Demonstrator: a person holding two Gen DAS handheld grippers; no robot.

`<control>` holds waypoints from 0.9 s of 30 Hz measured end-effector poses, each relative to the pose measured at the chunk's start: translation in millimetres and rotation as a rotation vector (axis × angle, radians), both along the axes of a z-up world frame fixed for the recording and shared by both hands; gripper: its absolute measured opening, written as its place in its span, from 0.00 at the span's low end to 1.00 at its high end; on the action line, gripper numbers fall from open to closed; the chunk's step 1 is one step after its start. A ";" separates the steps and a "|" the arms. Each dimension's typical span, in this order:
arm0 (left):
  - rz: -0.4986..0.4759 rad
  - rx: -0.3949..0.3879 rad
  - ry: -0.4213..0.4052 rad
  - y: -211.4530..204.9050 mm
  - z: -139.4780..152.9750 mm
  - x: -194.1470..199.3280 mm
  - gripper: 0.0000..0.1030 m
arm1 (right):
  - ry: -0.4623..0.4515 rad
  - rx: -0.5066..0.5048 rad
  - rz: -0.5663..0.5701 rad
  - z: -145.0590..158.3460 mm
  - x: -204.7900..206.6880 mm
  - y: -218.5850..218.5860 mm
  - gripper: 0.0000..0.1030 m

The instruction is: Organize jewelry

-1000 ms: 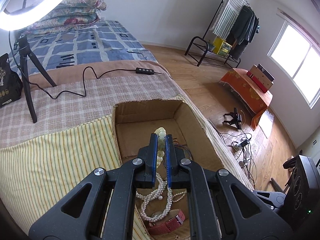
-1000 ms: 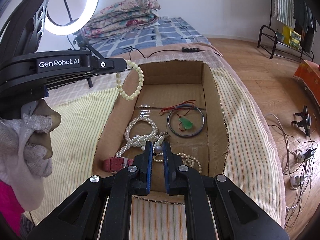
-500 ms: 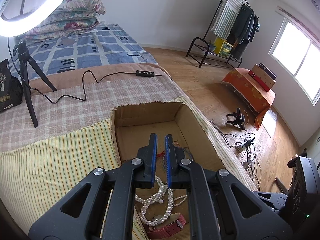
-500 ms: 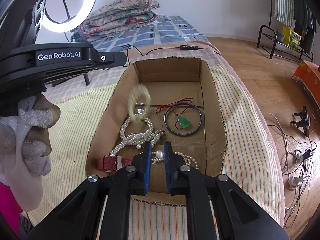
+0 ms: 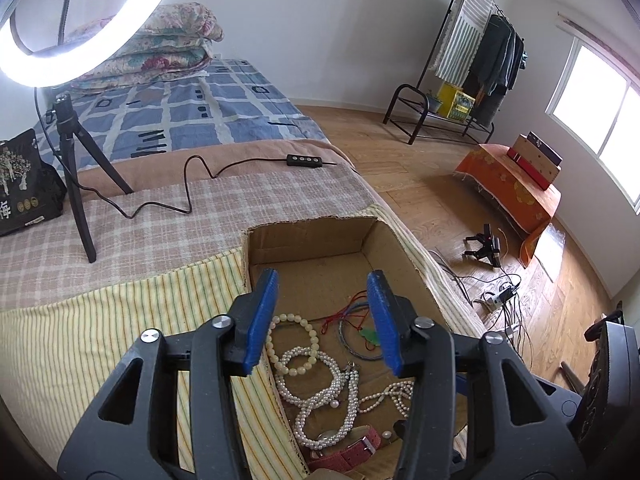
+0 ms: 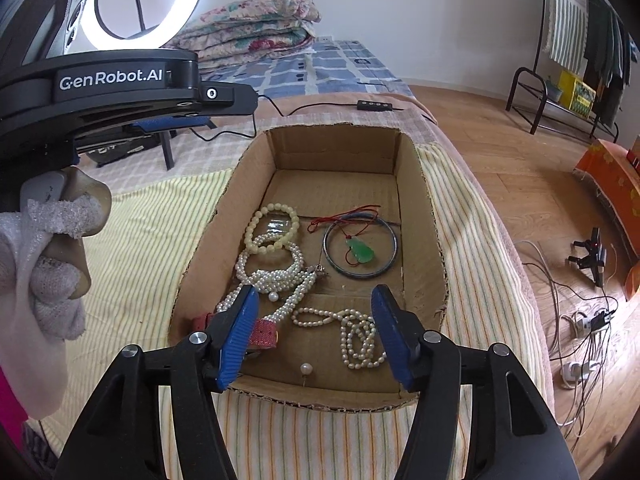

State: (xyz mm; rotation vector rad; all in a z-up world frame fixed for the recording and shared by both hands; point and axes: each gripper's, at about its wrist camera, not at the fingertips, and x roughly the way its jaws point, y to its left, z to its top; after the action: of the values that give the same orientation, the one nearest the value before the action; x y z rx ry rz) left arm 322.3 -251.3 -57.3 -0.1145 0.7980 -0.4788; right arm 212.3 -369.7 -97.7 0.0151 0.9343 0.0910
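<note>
An open cardboard box lies on the striped bedspread. It holds a pale green bead bracelet, a white pearl necklace, a thin pearl strand, a grey bangle, a green pendant on red cord and a red strap. My right gripper hangs over the box's near end, jaws opening, nothing between them. My left gripper hovers over the box, jaws opening and empty, above the bead bracelet. A gloved hand holds it.
A ring light's tripod stands on the checked blanket, its cable and controller trailing across. A black bag sits at the left and folded quilts at the head. Past the bed's right edge are wooden floor, cables and a clothes rack.
The left gripper let go of the pale green bead bracelet, which fell into the box beside the pearls. Both grippers' jaws went from shut to wide apart.
</note>
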 end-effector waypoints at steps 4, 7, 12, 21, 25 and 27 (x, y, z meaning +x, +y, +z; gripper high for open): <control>0.012 0.012 -0.018 6.8 7.9 -6.8 0.53 | -0.021 -0.012 -0.013 8.4 -5.5 -0.3 0.59; 0.014 0.028 -0.036 10.2 15.7 -14.1 0.53 | -0.040 -0.028 -0.017 16.3 -10.4 1.2 0.59; 0.017 0.052 -0.065 18.9 29.0 -28.0 0.53 | -0.074 -0.049 -0.017 31.5 -19.6 4.2 0.60; 0.055 0.050 -0.129 51.4 62.2 -59.0 0.53 | -0.139 -0.059 -0.045 60.0 -37.5 8.8 0.64; 0.065 0.051 -0.160 63.9 76.6 -76.9 0.53 | -0.185 -0.085 -0.062 76.6 -49.5 15.5 0.69; 0.066 0.057 -0.180 70.1 83.6 -87.0 0.62 | -0.209 -0.099 -0.063 84.4 -54.6 19.3 0.72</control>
State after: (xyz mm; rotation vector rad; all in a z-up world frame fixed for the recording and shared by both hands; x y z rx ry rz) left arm 235.3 -181.2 26.3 -0.0441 0.6291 -0.3975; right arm 157.7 -350.4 -13.3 -0.0554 0.7281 -0.0126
